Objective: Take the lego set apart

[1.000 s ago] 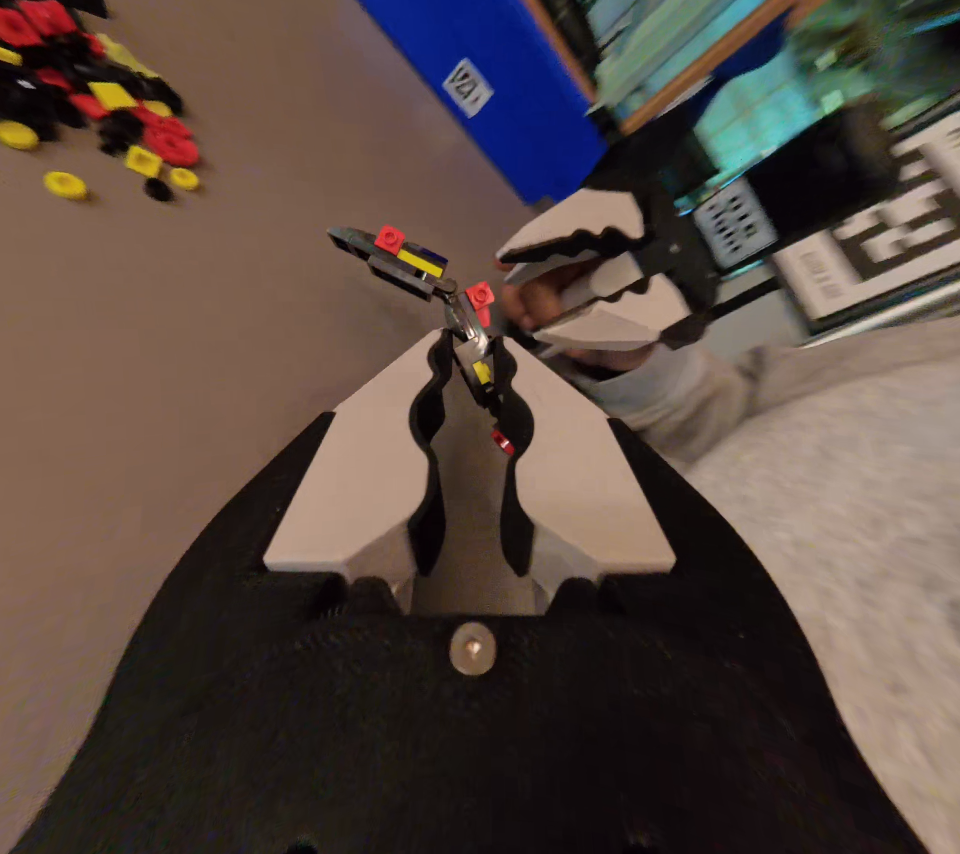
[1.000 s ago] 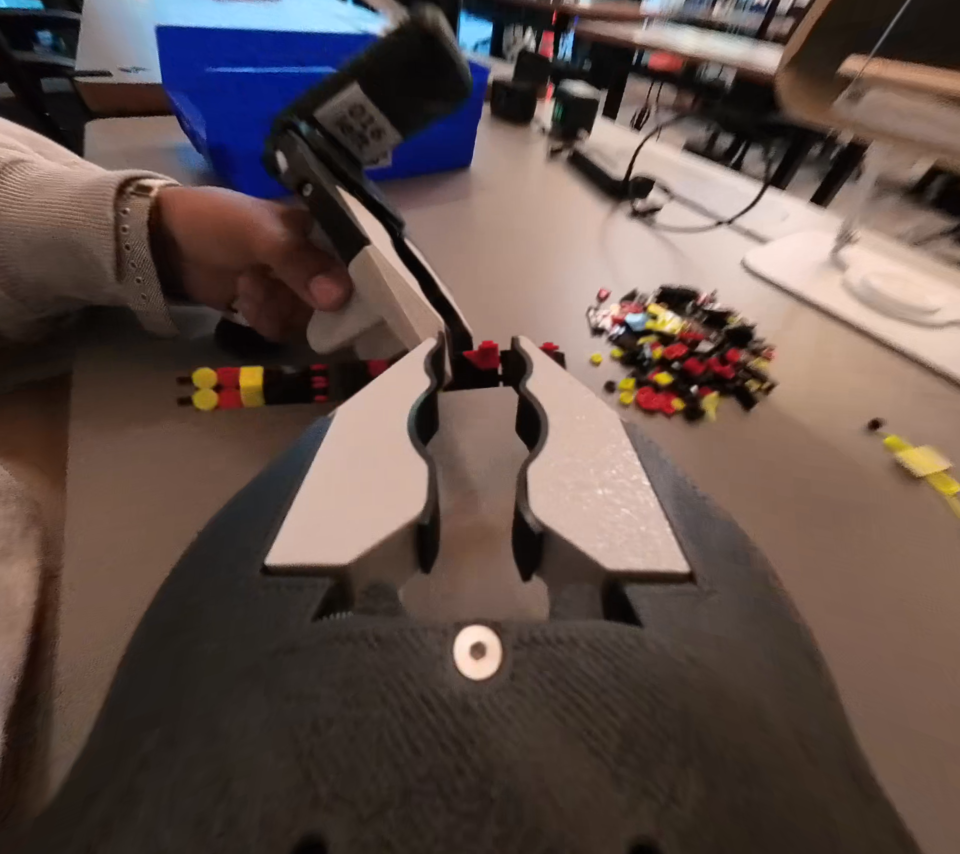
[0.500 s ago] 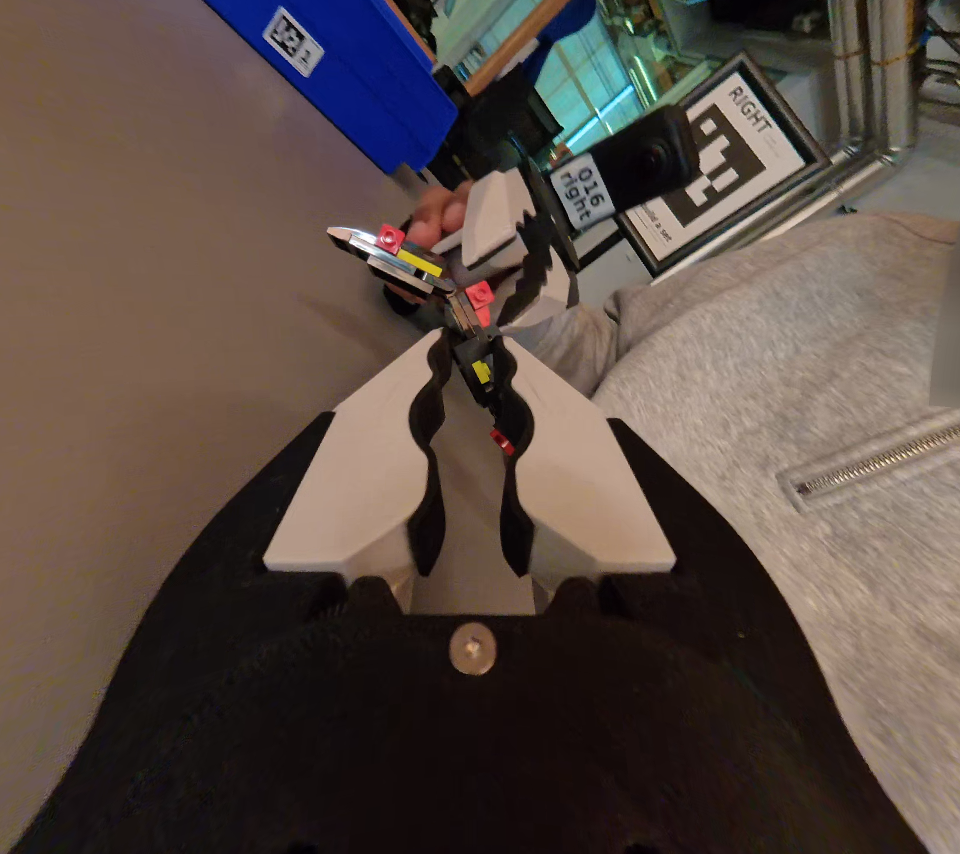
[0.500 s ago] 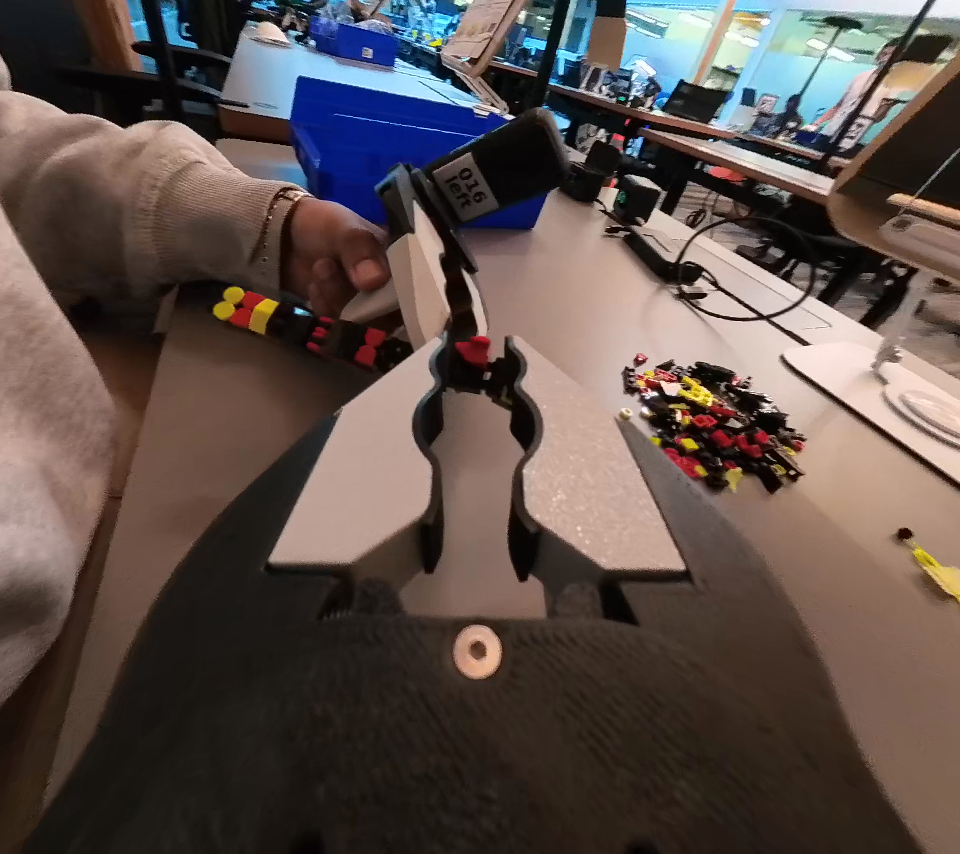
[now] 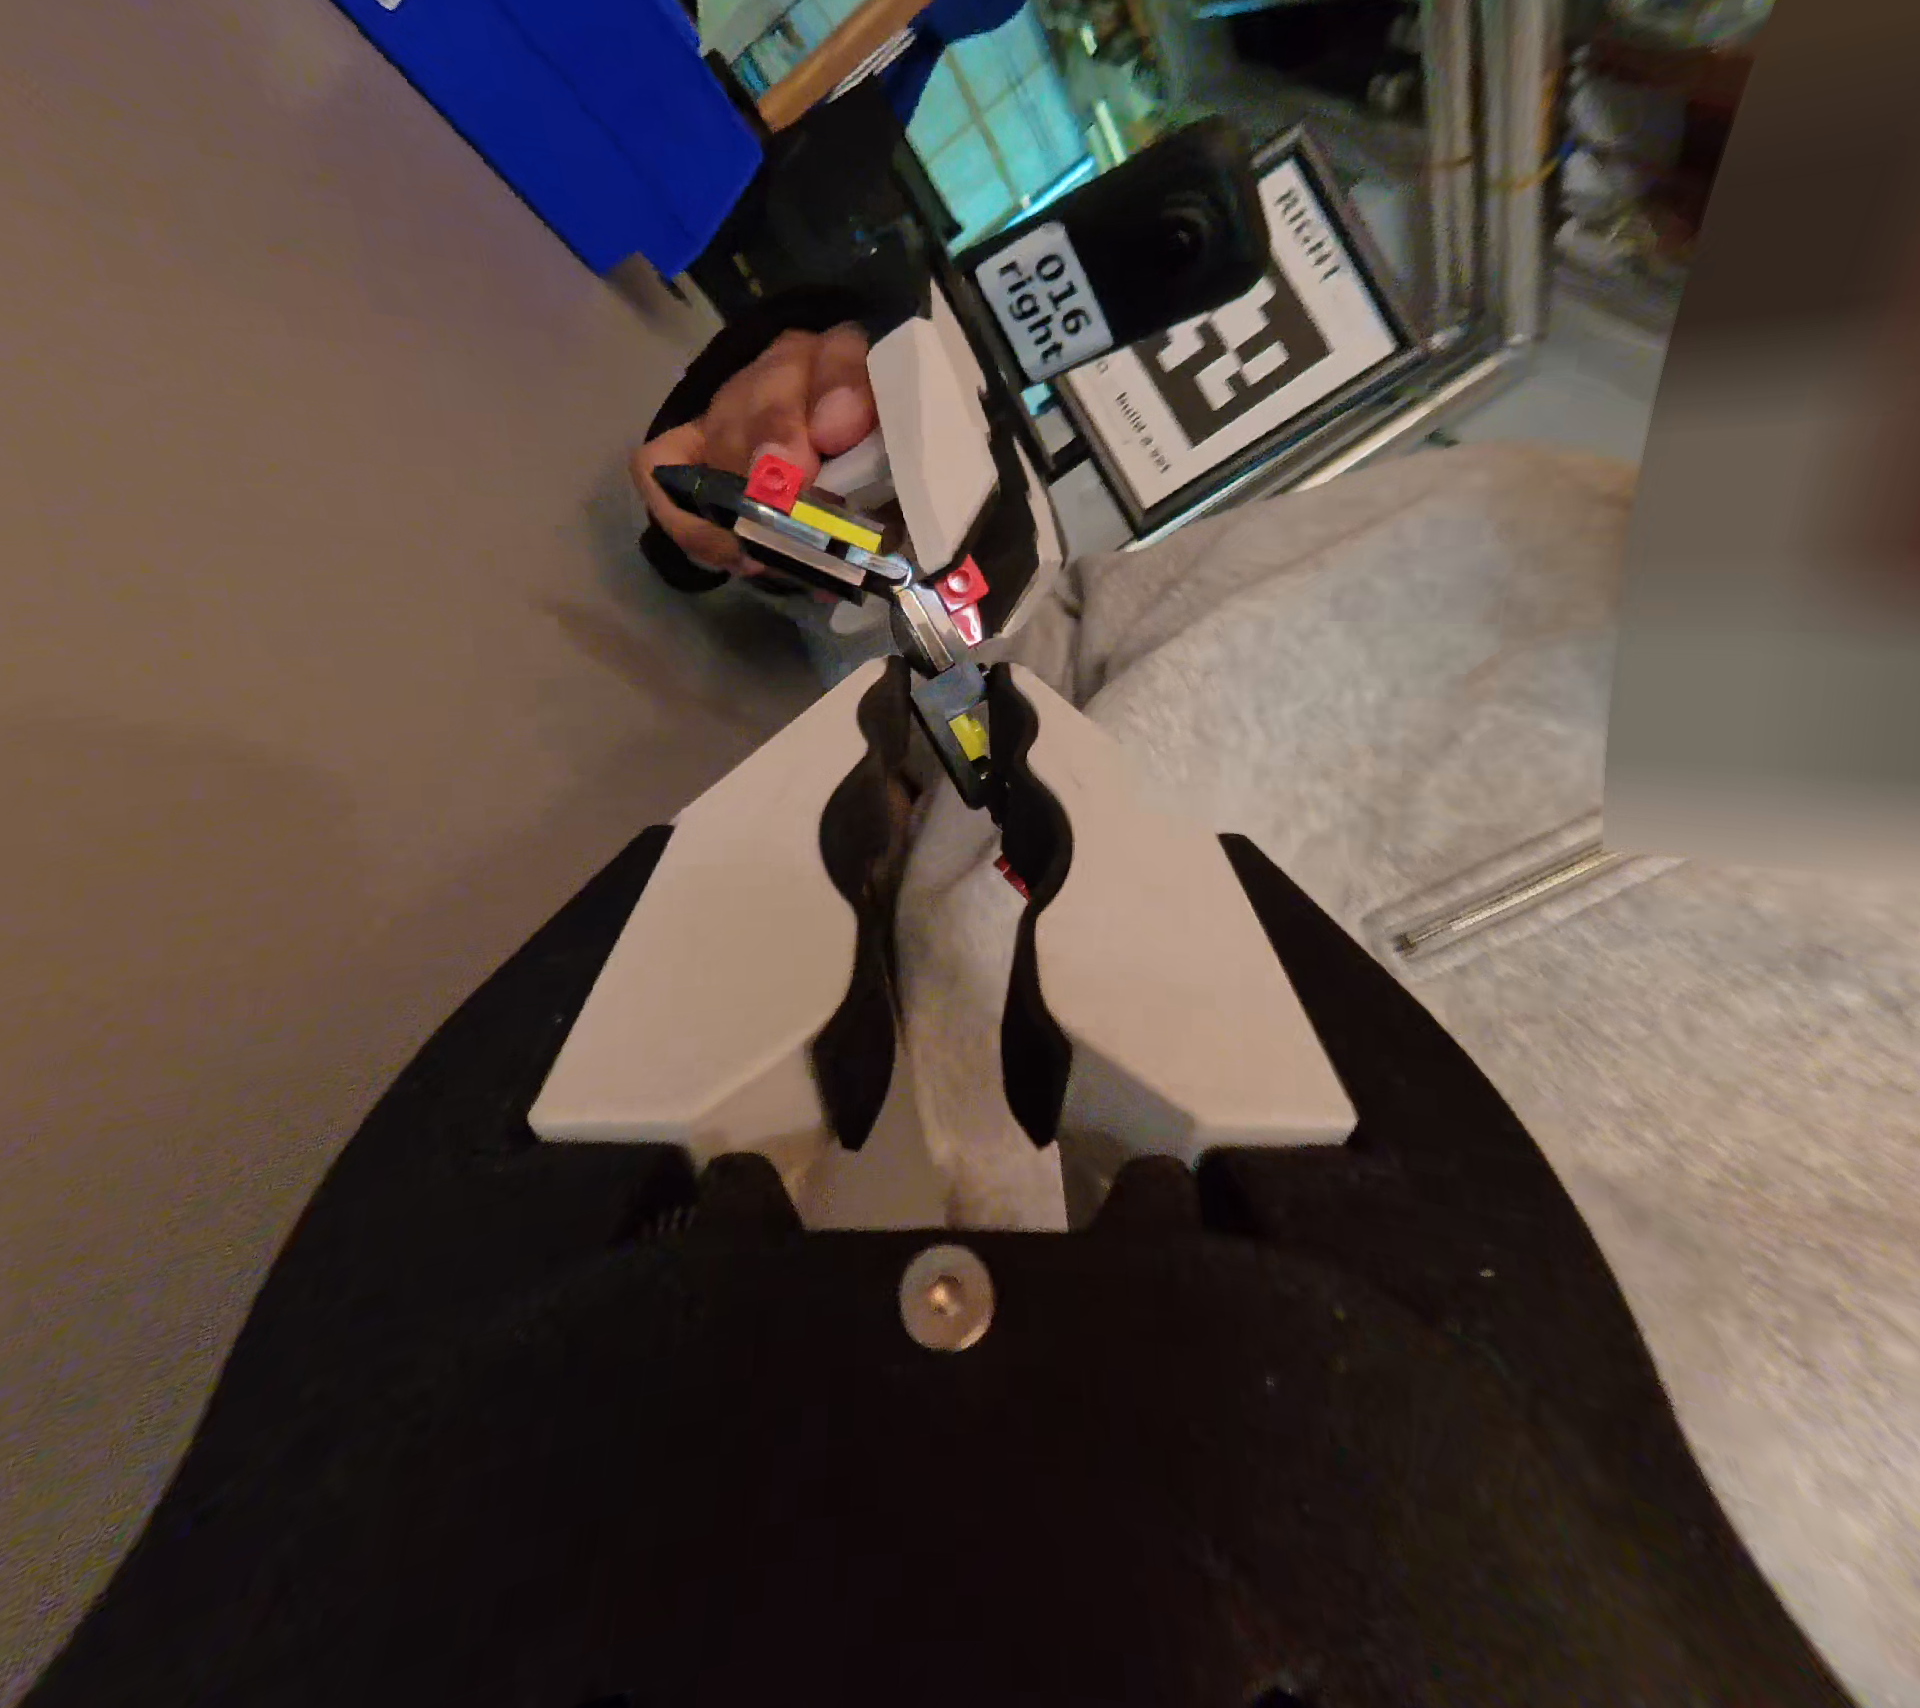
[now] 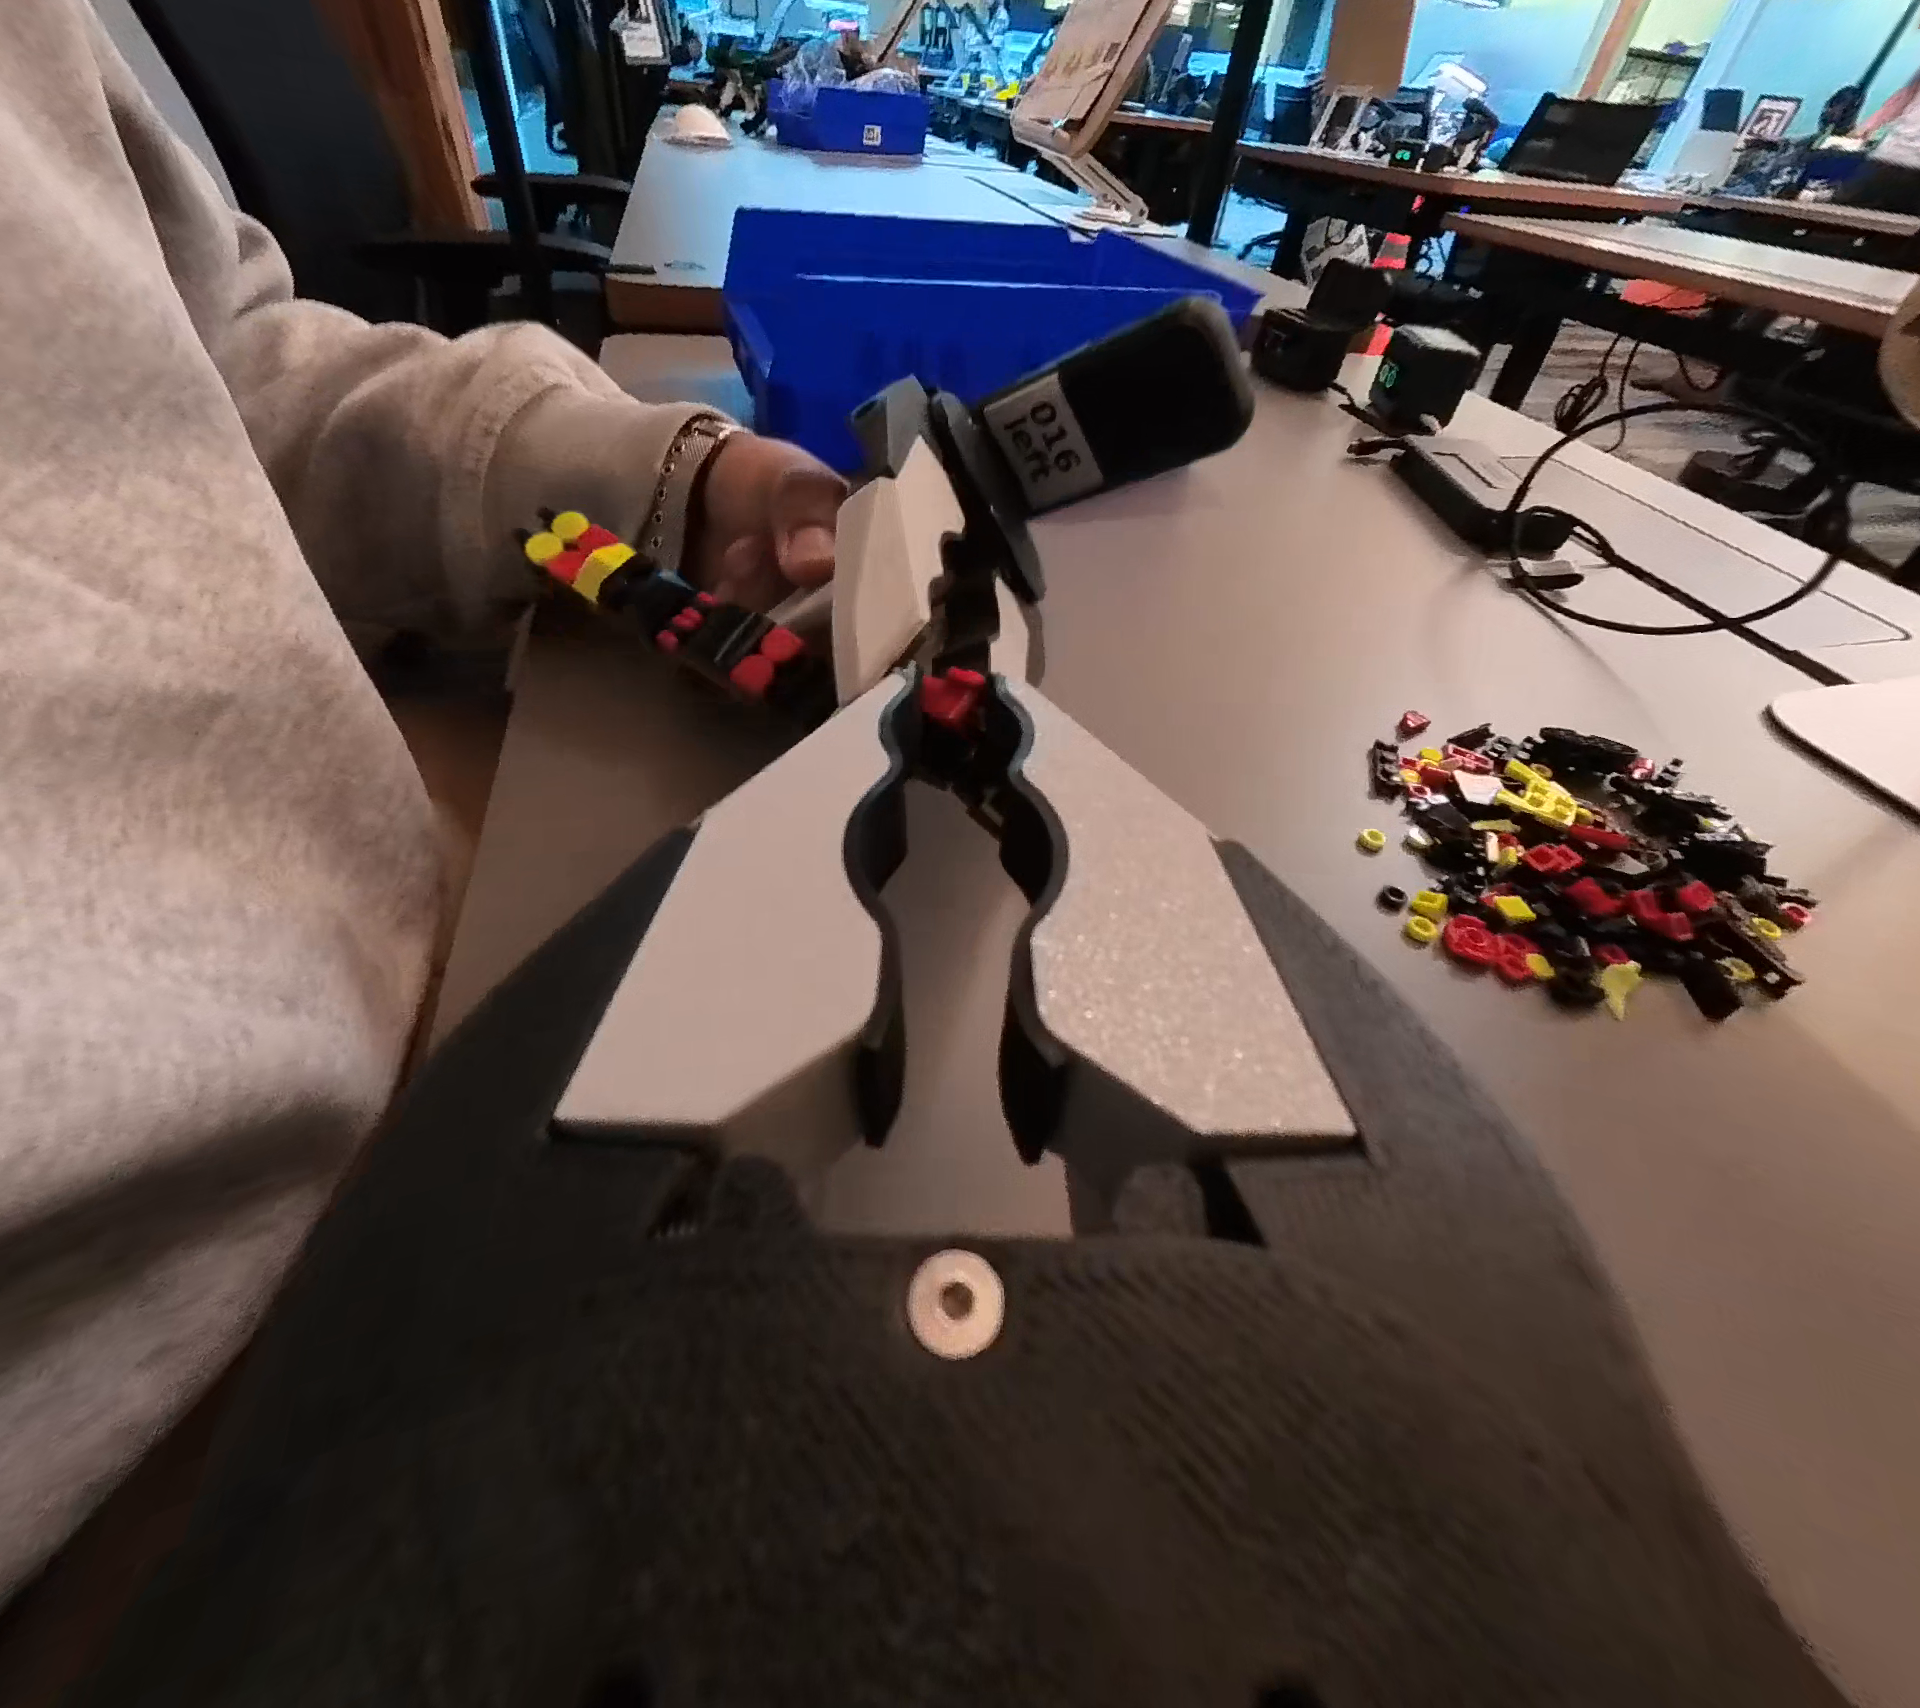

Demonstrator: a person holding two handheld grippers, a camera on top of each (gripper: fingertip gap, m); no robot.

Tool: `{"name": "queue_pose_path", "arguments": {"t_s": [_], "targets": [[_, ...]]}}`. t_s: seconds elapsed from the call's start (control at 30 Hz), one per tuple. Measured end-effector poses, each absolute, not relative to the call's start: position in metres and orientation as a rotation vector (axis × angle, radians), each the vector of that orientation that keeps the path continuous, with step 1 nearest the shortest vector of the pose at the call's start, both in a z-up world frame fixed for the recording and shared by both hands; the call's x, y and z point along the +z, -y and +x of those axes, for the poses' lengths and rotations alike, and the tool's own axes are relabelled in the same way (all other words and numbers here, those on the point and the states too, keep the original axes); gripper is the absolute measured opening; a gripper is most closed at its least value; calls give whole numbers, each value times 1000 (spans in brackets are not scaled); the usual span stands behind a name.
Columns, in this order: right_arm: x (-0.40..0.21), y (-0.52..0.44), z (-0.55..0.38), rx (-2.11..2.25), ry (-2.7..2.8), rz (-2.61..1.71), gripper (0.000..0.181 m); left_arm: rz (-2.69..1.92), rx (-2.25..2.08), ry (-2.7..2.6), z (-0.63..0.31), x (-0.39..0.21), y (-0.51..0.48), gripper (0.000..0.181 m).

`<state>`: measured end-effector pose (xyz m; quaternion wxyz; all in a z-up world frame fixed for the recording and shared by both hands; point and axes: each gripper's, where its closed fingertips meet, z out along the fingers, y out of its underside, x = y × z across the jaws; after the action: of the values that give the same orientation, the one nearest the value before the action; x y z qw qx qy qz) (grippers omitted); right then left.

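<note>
The lego set (image 5: 821,531) is a jointed strip of black, grey, yellow and red pieces, held in the air between both grippers. My left gripper (image 5: 940,679) is shut on its near end, where a yellow piece shows between the fingers. In the right wrist view my right gripper (image 6: 954,694) is shut on a red and black part (image 6: 951,702) of the set. The rest of the set (image 6: 675,609) sticks out to the left, with yellow and red studs at its far end. The two grippers meet almost tip to tip.
A pile of loose red, yellow and black pieces (image 6: 1579,869) lies on the grey table (image 6: 1299,619) to the right. A blue bin (image 6: 935,297) stands behind. Cables and a charger (image 6: 1475,474) lie at the back right. The person's grey sweater (image 6: 156,723) is close on the left. My two grippers' fingertips are within a few centimetres of each other.
Both grippers have lifted and swung toward the person's body with the set still held. The loose pile has left the left wrist view. The right gripper closed on the red part.
</note>
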<state>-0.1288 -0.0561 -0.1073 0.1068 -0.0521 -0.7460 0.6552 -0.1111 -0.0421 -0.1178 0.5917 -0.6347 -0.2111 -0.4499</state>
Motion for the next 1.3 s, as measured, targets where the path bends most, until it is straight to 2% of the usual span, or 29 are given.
{"name": "queue_pose_path", "arguments": {"t_s": [0.2, 0.27, 0.3, 0.4, 0.57, 0.73, 0.87, 0.97, 1.13, 1.3], "targets": [[-102, 51, -134, 1992, 2158, -224, 8, -1411, -1077, 585, -118, -116, 37, 14], [-69, 48, -125, 2253, 2016, -225, 9, -1570, -938, 719, -130, -147, 33, 14], [-53, 44, -126, 2322, 1947, -262, 8, -1556, -943, 675, -127, -139, 33, 14], [-68, 31, -148, 2052, 1957, -330, 9, -1611, -883, 620, -118, -137, 30, 15], [-90, 23, -167, 2132, 1967, -518, 9, -1820, -538, 730, -145, -173, 33, 15], [-100, 31, -166, 1990, 2003, -450, 10, -1813, -343, 757, -165, -168, 43, 52], [-84, 36, -156, 2211, 1936, -483, 10, -1647, -309, 544, -153, -122, 38, 40], [-88, 30, -179, 2353, 1854, -945, 10, -1551, -86, 469, -155, -97, 37, 41], [-105, 44, -180, 2538, 1869, -1366, 10, -1723, 317, 410, -161, -110, 35, 34], [-100, 54, -168, 2940, 1819, -1597, 8, -1708, 334, 412, -162, -108, 36, 13]]}}
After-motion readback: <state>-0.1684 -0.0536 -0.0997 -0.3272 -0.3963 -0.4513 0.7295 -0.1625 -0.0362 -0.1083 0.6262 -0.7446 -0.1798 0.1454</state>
